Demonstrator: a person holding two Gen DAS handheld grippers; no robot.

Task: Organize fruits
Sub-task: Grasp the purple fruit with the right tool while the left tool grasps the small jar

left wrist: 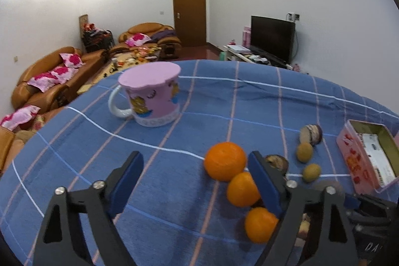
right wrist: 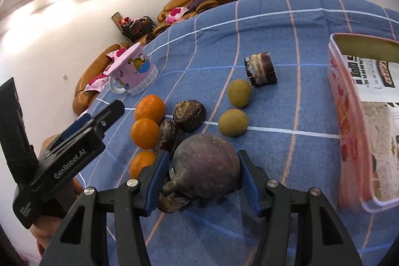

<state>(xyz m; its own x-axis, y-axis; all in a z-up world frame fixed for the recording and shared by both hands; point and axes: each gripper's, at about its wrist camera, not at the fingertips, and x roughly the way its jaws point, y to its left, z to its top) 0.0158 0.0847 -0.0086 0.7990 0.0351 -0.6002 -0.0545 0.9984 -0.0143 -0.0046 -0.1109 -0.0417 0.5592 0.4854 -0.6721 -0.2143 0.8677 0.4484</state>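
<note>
Three oranges (left wrist: 225, 161) lie in a row on the blue checked cloth (left wrist: 174, 141), also in the right wrist view (right wrist: 149, 109). Two yellow-green round fruits (right wrist: 233, 122) and dark brown fruits (right wrist: 189, 112) lie beside them. A cut purple piece (right wrist: 260, 69) lies farther back. My right gripper (right wrist: 202, 178) is shut on a large purple mangosteen (right wrist: 207, 170), just above the cloth. My left gripper (left wrist: 197, 181) is open and empty, its right finger beside the oranges.
An upside-down pink cartoon mug (left wrist: 152, 96) stands at the back left. An open pink box (right wrist: 361, 116) with paper inside stands at the right. Sofas (left wrist: 49, 76), a door and a TV (left wrist: 271, 39) are beyond the table edge.
</note>
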